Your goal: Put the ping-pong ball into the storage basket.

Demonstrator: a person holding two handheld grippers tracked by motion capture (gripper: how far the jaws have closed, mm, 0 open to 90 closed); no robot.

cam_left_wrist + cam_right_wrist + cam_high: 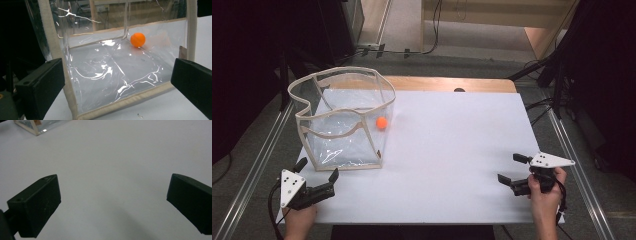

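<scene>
The high view shows the whole layout: one white table [447,150], one clear plastic box [343,120] with beige fabric edging at the table's left rear, and one orange ball [382,122] inside the box, near its right wall. Two grippers are present. The left gripper [318,169] sits at the front left corner of the table, just in front of the box, jaws spread wide and holding nothing. The right gripper [509,169] sits near the front right edge, well apart from the box, jaws likewise spread wide and empty.

The left gripper view adds detail that the high view lacks: the ball [137,39] rests on the creased, reflective floor of the box [120,103], close to a far corner, and the near lower seam of the box lies between the two black jaws.

The right gripper view shows bare table surface [112,165] between its two jaws, with one corner of the box [37,126] at the upper left edge
</scene>
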